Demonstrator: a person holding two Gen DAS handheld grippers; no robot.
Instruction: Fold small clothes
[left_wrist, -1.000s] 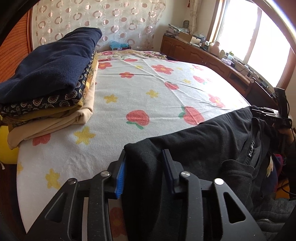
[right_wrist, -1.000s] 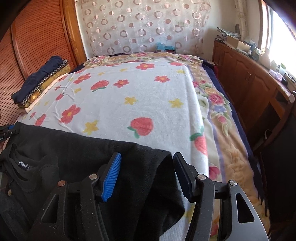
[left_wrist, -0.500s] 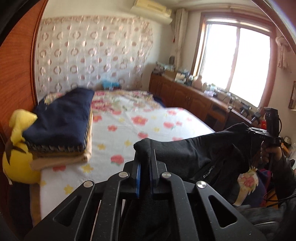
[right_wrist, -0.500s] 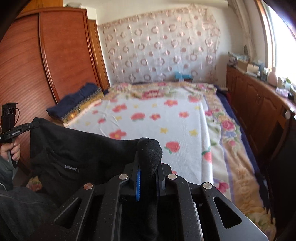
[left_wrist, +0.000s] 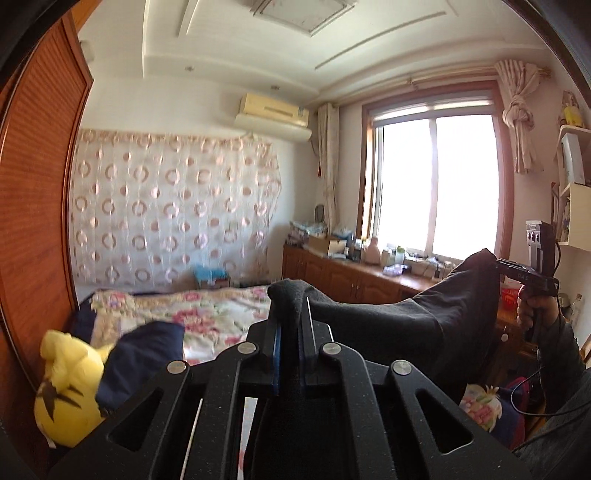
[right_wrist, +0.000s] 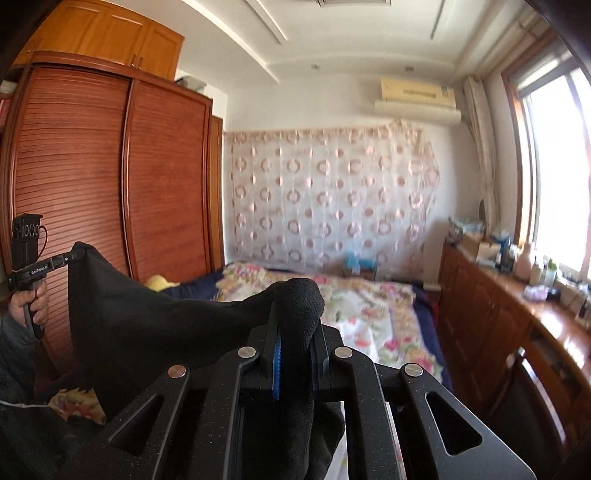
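Observation:
A black garment (left_wrist: 406, 321) hangs stretched in the air between both grippers, above the bed. In the left wrist view my left gripper (left_wrist: 290, 325) is shut on one bunched corner of it. The cloth runs from there to the right, up to my right gripper (left_wrist: 496, 263), which a hand holds by its handle. In the right wrist view my right gripper (right_wrist: 295, 332) is shut on the other bunched corner of the black garment (right_wrist: 166, 321). Its top edge sags leftward to my left gripper (right_wrist: 75, 254). The garment's lower part drops out of sight behind the gripper bodies.
The bed with a floral sheet (right_wrist: 369, 314) lies below and ahead. A yellow plush toy (left_wrist: 66, 391) and a navy folded stack (left_wrist: 140, 354) sit at its left side by the wooden wardrobe (right_wrist: 92, 184). A cluttered wooden sideboard (right_wrist: 498, 314) runs under the window.
Both grippers closed on the black garment's corners as it lay on the bed. They then rose with it, and both views tilted up from the sheet to the room.

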